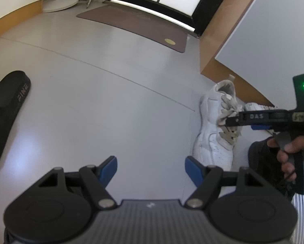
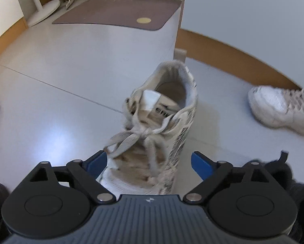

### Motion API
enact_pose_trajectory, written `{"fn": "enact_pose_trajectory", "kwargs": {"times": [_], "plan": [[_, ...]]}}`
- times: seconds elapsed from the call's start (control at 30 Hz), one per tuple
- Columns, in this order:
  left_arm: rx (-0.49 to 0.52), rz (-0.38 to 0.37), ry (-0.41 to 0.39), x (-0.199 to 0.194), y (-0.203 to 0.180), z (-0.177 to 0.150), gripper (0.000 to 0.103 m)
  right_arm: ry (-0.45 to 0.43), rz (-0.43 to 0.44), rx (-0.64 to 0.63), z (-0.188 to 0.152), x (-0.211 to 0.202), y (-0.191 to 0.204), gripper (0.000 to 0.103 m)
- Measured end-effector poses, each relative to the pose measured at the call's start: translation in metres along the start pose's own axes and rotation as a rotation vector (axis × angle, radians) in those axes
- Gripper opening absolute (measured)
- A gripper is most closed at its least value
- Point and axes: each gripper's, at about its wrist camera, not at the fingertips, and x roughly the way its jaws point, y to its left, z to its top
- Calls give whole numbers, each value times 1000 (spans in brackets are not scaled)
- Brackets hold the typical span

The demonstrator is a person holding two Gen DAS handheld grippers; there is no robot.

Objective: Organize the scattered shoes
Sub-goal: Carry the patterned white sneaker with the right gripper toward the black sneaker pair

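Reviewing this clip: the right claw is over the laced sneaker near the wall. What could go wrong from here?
1. The right claw stands open around the white laced sneaker; its loose grey shoelace loop lies by one blue pad and could snag.
2. The second white chunky sneaker lies apart by the wooden baseboard, so the pair may stay split.

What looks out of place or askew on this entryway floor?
The two white sneakers are unpaired: one stands between the open right tongs, its mate lies apart by the baseboard, pointing another way. A black slide sits alone across the floor.
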Motion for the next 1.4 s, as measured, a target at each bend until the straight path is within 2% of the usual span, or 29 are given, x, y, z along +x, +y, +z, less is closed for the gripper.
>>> {"fn": "enact_pose_trajectory", "kwargs": {"times": [0.1,0.4,0.53,0.83,0.97,1.13,1.27,1.4], "plan": [[-12,22,9,6,5,1,76,32,-9,27,-5,10,1,99],[-13,23,21,8,9,-1,76,102,-32,112,-10,44,7,99],[-12,21,28,7,10,-3,76,130,-23,168,-8,50,2,93],[-20,3,18,-2,5,-3,76,188,-56,165,-19,37,-1,86],[-29,-22,-4,-11,-1,-2,76,227,-56,227,-30,29,-7,77],[-38,-42,-1,-12,-6,-4,76,229,-89,217,-43,21,-3,73],[-34,-50,14,-9,-7,-7,76,234,-83,264,-52,14,-6,71],[-44,-48,13,-4,-7,-2,76,264,-69,382,-63,4,-14,65]]}}
